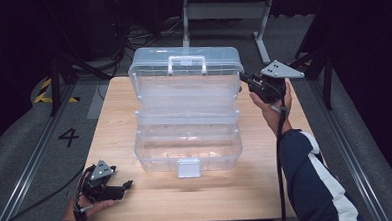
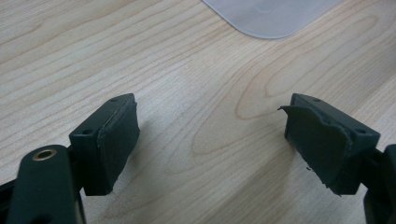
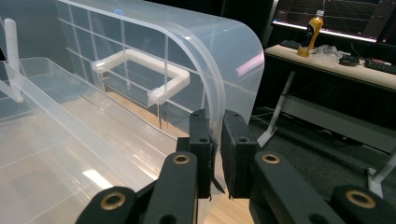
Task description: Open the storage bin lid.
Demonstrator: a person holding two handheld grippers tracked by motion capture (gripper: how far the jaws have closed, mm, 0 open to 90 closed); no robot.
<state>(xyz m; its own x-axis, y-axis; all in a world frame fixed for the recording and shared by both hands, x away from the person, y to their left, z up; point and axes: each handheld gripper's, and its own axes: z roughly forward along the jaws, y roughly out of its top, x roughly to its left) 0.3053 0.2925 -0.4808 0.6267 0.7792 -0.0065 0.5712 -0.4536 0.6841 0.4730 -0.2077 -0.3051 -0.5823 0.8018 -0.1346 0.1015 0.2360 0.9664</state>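
From above, a clear plastic storage box (image 1: pixel 186 116) is sitting open in the middle of the wooden tabletop (image 1: pixel 115 144), its lid (image 1: pixel 186 66) standing upright at the far side. The right tongs (image 1: pixel 243 79) are pinching the lid's right edge. The left tongs (image 1: pixel 127 184) are resting near the tabletop's front left corner.

Along the left tongs (image 2: pixel 210 135), the jaws are standing wide apart over bare wood.

Along the right tongs (image 3: pixel 217 154), the jaws are clamping the lid's curved rim (image 3: pixel 212 88).
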